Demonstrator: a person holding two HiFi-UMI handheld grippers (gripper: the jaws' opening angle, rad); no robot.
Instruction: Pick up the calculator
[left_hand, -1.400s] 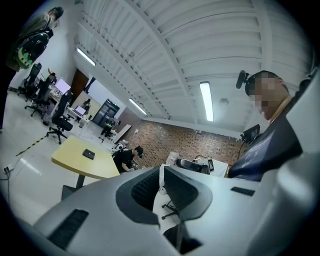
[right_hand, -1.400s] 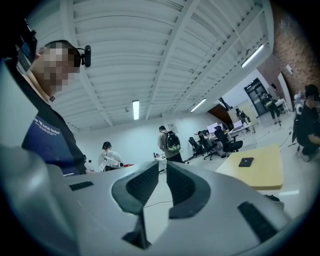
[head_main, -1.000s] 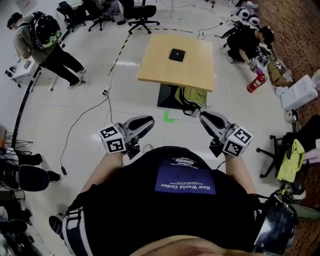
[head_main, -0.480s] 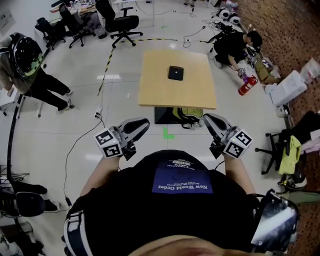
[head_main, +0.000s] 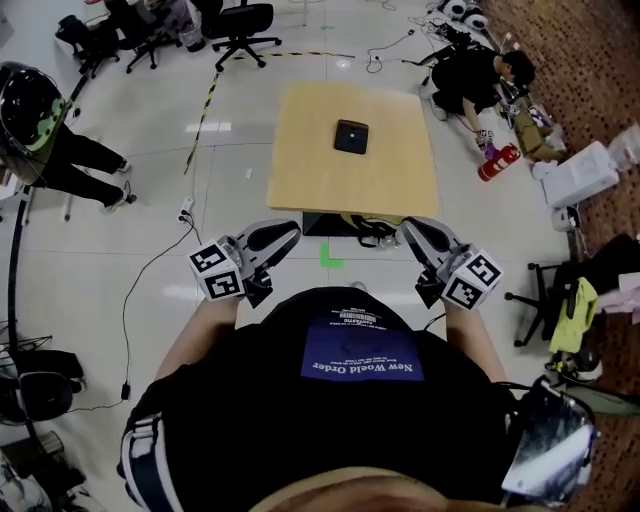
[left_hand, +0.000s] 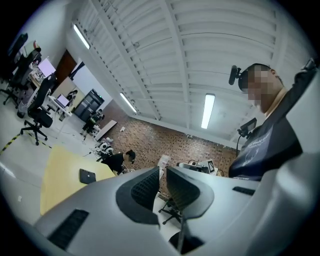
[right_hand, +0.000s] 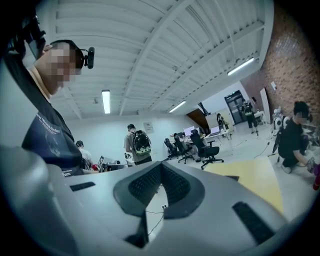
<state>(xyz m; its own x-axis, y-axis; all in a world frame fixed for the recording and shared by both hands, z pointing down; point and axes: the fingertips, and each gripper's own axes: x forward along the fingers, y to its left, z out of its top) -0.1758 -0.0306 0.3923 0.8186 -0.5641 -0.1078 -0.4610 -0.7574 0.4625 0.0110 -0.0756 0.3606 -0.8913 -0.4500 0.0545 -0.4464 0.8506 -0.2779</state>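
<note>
Ahead of both jaw pairs: calculator (head_main: 352, 136) on table (head_main: 300, 175).
Left gripper (head_main: 287, 232) and right gripper (head_main: 409, 230) jaws together, empty; calculator well apart, neither nearer.

Wooden table (head_main: 300, 180), office chair (head_main: 243, 20), red cylinder (head_main: 497, 162), crouching person (head_main: 480, 70)

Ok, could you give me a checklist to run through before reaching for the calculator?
1. Calculator in sight, lying on the table: ok.
2. Nothing else on the table: ok.
3. Left tongs empty: ok.
4. Right tongs empty: ok.
5. Tongs open for a grab: not ok, both shut.
6. Tongs over the table: not ok, both short of its near edge.
</note>
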